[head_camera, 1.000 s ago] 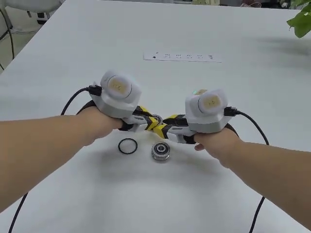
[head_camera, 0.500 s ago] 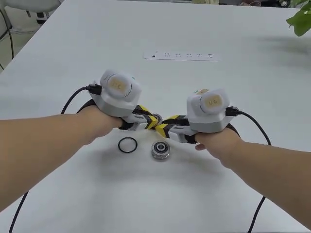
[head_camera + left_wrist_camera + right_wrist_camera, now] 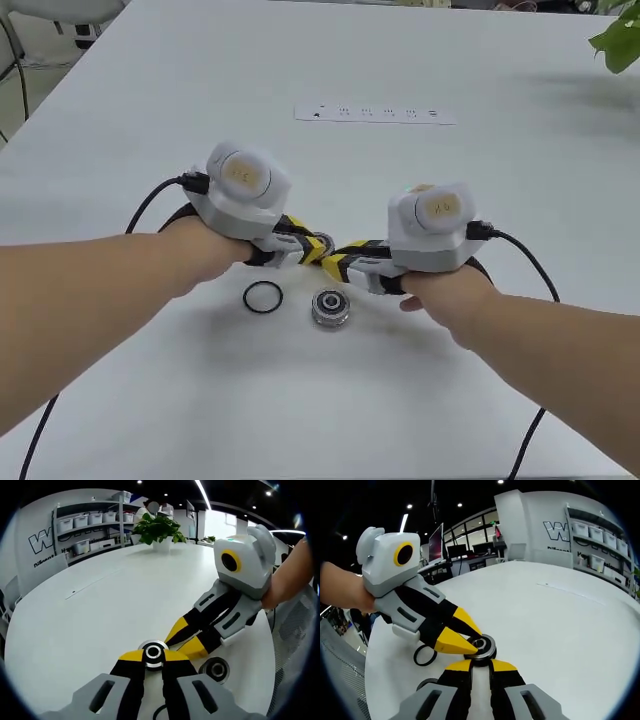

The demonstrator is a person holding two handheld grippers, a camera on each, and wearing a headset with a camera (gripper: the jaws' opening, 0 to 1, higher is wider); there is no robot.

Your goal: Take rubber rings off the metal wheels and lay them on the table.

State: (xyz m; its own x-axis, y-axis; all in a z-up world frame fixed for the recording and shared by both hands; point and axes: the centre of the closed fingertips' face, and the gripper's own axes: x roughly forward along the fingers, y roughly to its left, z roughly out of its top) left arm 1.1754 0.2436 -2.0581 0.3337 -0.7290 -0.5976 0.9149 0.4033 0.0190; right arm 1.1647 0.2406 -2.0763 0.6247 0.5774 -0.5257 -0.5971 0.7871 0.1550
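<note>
On the surface, a ring lies at nine o'clock of a wheel; a power strip sits at twelve, a plant at two.

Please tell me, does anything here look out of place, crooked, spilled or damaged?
Nothing stands out. One black rubber ring lies flat on the table, a metal wheel sits beside it, not touching. The left hand-held gripper and right hand-held gripper meet on a second wheel.
</note>
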